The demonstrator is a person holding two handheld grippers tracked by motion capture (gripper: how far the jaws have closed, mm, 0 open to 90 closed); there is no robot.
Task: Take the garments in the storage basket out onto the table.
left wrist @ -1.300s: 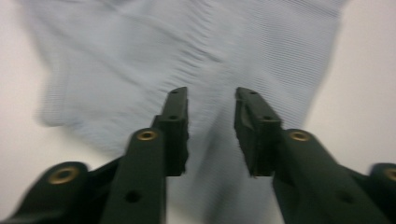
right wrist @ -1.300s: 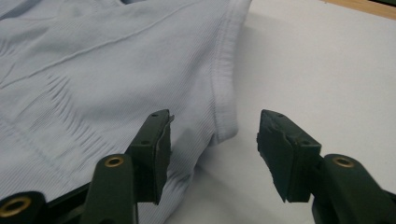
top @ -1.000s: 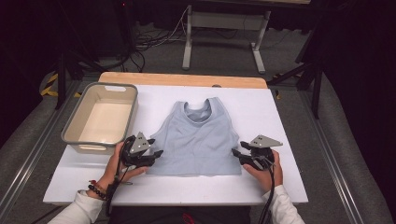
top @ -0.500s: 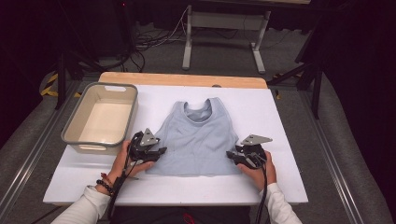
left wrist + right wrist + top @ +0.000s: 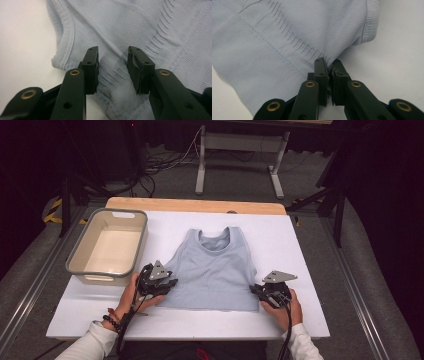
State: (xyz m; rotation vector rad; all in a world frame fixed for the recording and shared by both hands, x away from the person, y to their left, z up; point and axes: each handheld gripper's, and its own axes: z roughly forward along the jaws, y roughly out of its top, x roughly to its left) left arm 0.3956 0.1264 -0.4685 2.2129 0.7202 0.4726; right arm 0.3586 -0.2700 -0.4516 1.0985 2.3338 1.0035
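A pale blue tank top (image 5: 212, 270) lies flat on the white bench (image 5: 305, 250), beside a beige tub (image 5: 107, 247). The right claw (image 5: 327, 65), just closing, is clamped on the garment's lower side edge. The left claw (image 5: 112, 66), also closing, stands apart, fabric bunched between its jaws.
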